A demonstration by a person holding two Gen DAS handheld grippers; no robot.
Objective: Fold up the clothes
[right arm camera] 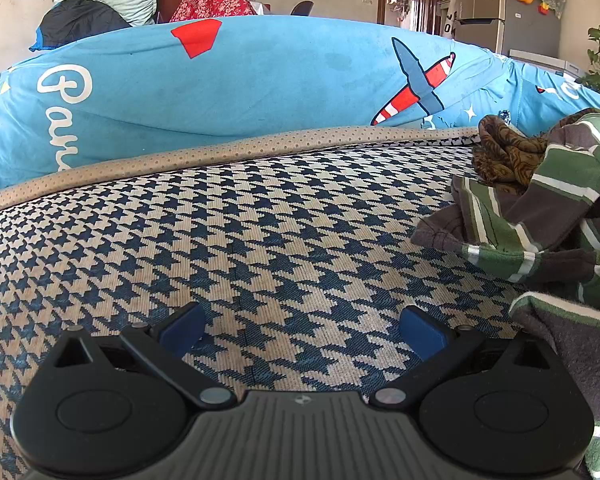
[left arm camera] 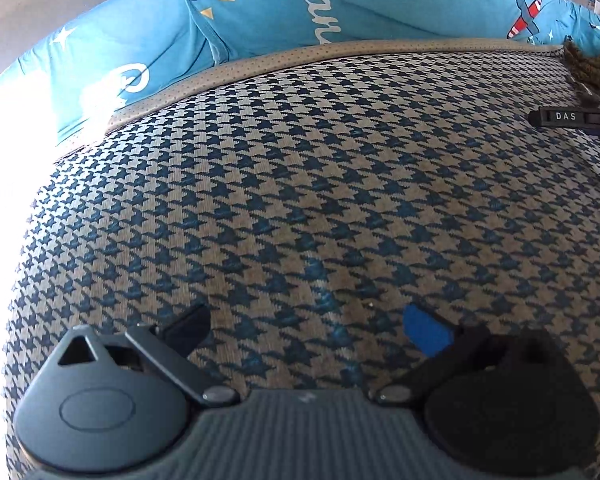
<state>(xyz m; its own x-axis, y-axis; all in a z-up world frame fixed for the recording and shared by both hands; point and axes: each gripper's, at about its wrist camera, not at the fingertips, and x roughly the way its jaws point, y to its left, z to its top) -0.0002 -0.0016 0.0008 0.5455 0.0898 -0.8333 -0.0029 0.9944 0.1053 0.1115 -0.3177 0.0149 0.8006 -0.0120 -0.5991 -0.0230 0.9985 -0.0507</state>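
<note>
We take the striped garment [right arm camera: 540, 216] as our landmark: a crumpled heap in green, grey and white bands, lying unfolded on the houndstooth cushion [right arm camera: 260, 240]. From it, the right tongs [right arm camera: 302, 330] sit to the left and nearer the camera, jaws apart and holding nothing, with only bare cushion between their blue pads. The heap has no clear long axis; it is bunched, and one fold of it spills down past the right tongs' right side, touching or nearly touching the housing. Just behind the garment lies a brown patterned cloth [right arm camera: 504, 152], pressed against it.

The left tongs [left arm camera: 310, 326], also spread wide and empty, are well to the left of the garment; in their view only its edge and a black label [left arm camera: 560, 117] show at the far right. So we judge the right hand the nearer one.

We count one striped garment, one brown cloth, two tongs. Behind it all runs a blue printed quilt [right arm camera: 260, 80].
</note>
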